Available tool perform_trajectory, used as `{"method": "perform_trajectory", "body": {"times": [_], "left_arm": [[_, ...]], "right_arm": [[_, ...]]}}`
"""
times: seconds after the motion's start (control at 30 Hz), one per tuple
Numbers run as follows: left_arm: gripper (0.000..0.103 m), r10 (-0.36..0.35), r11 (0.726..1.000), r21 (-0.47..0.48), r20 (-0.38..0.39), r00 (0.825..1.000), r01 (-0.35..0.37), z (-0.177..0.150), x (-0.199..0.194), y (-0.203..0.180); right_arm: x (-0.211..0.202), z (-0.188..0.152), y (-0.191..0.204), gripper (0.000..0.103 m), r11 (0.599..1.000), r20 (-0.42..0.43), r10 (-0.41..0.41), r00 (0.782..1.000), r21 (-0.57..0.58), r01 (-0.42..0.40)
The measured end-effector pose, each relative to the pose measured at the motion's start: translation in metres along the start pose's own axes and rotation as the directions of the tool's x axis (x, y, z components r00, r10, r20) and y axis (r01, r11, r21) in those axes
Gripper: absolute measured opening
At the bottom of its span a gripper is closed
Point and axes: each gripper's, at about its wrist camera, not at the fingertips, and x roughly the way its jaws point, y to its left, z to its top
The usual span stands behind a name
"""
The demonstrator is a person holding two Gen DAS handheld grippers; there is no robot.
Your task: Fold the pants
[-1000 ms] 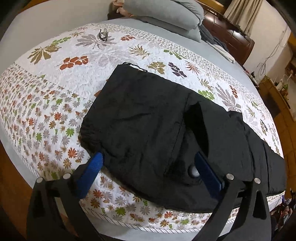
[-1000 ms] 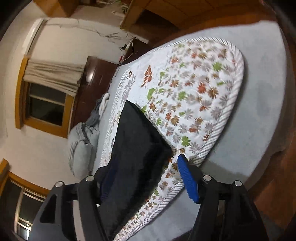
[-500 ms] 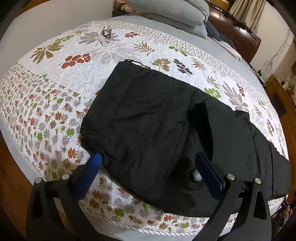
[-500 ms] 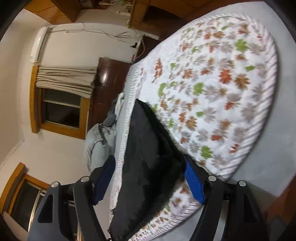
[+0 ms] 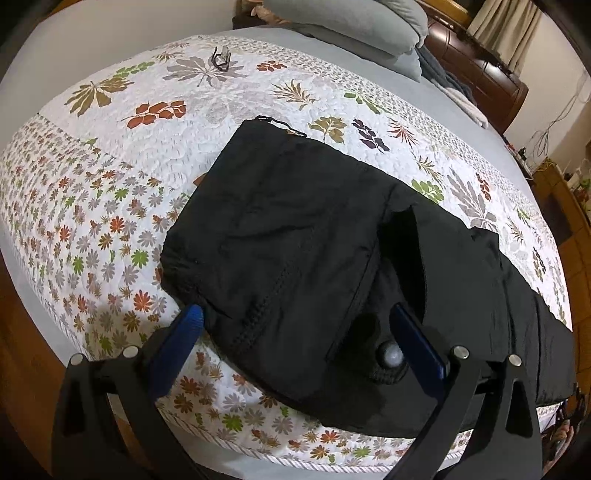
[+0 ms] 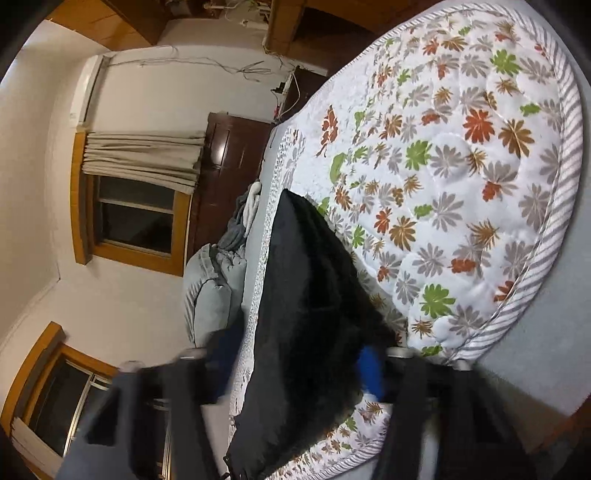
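Note:
Black pants [image 5: 332, 251] lie flat on a floral quilt [image 5: 110, 177], waist end to the left, legs running off to the right. My left gripper [image 5: 295, 328] is open just above the near waist edge, one blue pad [image 5: 184, 328] at the waist corner, the other over the fabric beside a round button [image 5: 391, 356]. In the right wrist view the leg end of the pants [image 6: 306, 314] lies between the fingers of my right gripper [image 6: 299, 373]. It is open, its pads on either side of the cloth, and blurred.
Grey pillows [image 5: 343, 18] and a dark wooden headboard [image 5: 476, 70] are at the far side. A pair of glasses [image 5: 220, 59] lies on the quilt. The quilt's striped edge [image 6: 517, 306] and the grey mattress sheet [image 6: 554, 332] run beside the right gripper. A curtained window [image 6: 136, 206] is on the wall.
My right gripper has come in along the pants leg, so the leg end now sits between its fingers. My left gripper has edged slightly closer to the waist.

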Motion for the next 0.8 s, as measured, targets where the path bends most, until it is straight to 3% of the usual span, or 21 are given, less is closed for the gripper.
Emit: {"method": "perform_trajectory", "body": {"times": [0.23,0.8], "left_arm": [[0.100,-0.029,0.999,-0.019,0.001,1.000,0.029,0.001,-0.002,0.003],[0.100,-0.109,0.992,-0.065,0.039,0.993,0.111,-0.003,-0.006,0.012]], "right_arm": [[-0.002,-0.004,0.037,0.021,0.996,0.019,-0.040,0.999,-0.074,0.041],[0.006,-0.020,0.159,0.019,0.946,0.018,-0.079,0.997,-0.314,0.080]]}}
